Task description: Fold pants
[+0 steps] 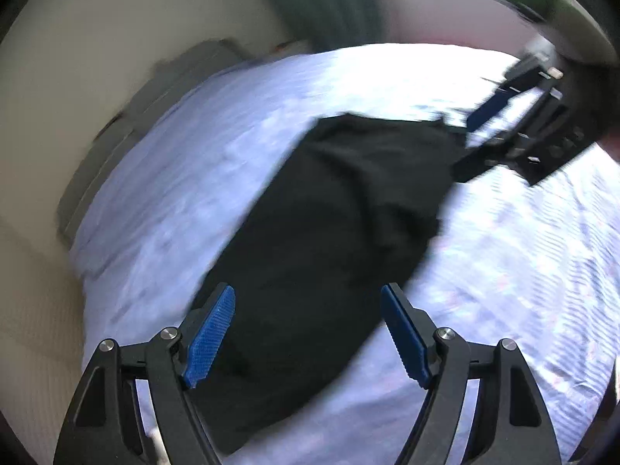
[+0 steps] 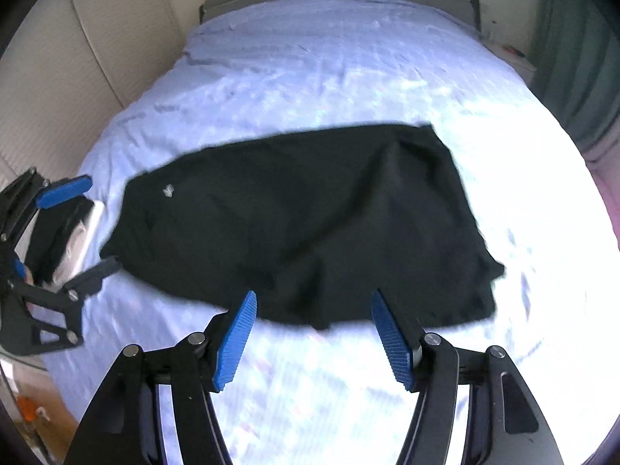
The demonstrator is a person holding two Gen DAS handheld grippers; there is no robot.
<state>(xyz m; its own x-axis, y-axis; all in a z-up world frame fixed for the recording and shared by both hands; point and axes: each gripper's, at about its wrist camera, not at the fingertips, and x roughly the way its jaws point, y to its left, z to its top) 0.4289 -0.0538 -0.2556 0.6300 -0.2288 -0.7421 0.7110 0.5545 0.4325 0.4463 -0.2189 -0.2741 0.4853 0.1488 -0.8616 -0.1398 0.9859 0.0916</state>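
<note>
Left gripper (image 1: pixel 308 335) and right gripper (image 2: pixel 313 339), both spread apart, empty, above blue-sheeted bed (image 2: pixel 310 77); black pants (image 2: pixel 294 224) flat ahead, long axis crosswise, left gripper over one end, right just short of near edge

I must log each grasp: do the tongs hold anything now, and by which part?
Nothing is held. Left tongs and right tongs are both open, with the pants lying on the bed.

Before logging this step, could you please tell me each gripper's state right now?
Left tongs: open, holding nothing, over the black fabric pants.
Right tongs: open, holding nothing.
</note>
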